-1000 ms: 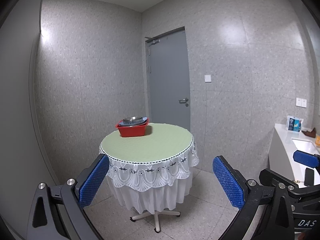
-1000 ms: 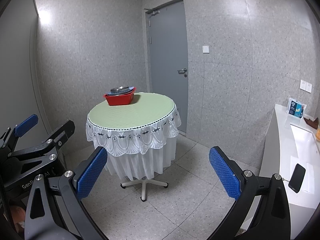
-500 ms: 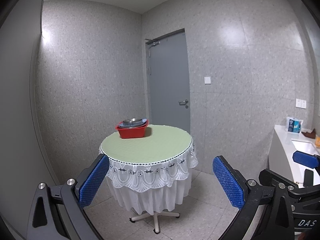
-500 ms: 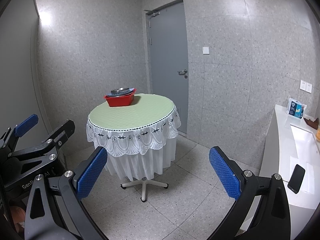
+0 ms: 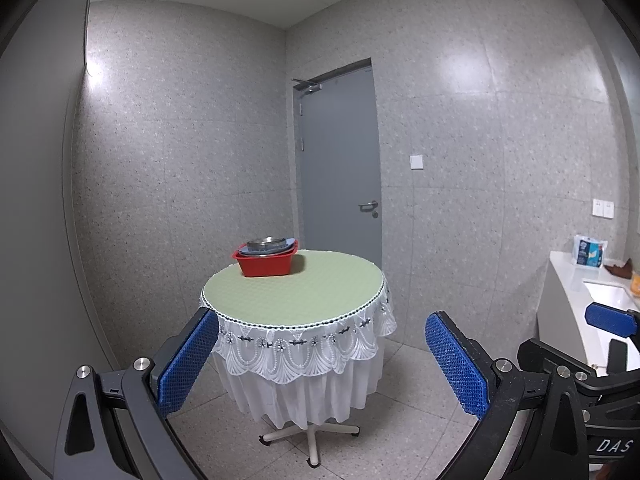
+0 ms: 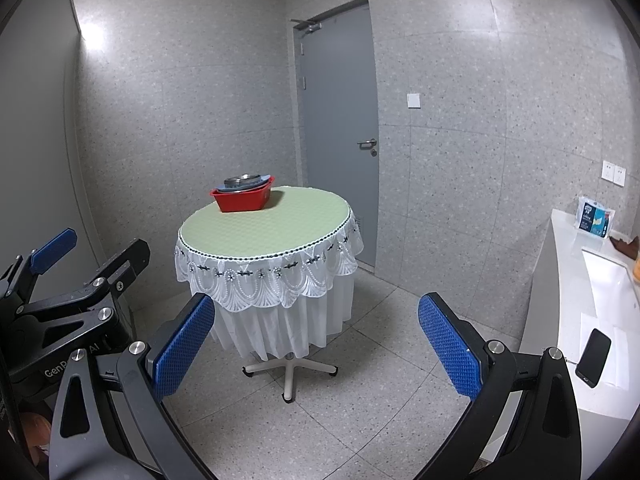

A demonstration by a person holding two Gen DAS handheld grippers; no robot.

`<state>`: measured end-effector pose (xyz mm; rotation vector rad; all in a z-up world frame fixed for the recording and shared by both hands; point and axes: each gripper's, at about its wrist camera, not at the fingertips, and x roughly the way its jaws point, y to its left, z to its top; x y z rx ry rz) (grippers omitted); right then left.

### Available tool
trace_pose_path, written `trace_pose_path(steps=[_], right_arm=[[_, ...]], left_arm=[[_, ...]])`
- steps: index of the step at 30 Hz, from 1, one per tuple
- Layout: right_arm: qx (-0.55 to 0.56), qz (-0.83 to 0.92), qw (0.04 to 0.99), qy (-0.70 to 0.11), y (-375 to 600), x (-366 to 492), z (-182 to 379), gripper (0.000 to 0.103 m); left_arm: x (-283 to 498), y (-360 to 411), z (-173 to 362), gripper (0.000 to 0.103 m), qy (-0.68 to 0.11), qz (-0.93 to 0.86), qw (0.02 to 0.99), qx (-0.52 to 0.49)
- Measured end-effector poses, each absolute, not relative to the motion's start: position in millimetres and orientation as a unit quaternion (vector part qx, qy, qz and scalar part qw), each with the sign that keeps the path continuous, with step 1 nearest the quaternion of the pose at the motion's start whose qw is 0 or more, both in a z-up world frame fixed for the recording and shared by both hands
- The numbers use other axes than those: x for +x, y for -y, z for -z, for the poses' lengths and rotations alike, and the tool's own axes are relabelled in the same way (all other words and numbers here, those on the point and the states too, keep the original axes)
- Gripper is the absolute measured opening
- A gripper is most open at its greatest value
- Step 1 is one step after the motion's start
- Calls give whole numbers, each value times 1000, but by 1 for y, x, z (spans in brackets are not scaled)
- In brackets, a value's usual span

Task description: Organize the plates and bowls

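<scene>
A red plastic basin stands at the far left of a round table with a green top and white lace skirt. In the basin lie a metal bowl and a bluish plate. The basin also shows in the right wrist view, with the metal bowl in it. My left gripper is open and empty, well short of the table. My right gripper is open and empty, also short of the table.
A grey door is behind the table. A white counter with a sink runs along the right, bearing a phone and a tissue pack. The table stands on a star-shaped foot on a tiled floor.
Both views have shifted very slightly; the table sits a little lower in the left wrist view. Both grippers stay open and empty.
</scene>
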<state>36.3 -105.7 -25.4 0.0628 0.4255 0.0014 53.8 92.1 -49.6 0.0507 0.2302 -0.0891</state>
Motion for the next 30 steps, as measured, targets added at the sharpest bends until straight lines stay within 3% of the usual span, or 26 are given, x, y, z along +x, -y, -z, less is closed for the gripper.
trace_pose_path(steps=[30], right_arm=[[33,0,977,-212,101,34,22,103]], left_arm=[[51,-89,51,102,-113,42,992,27]])
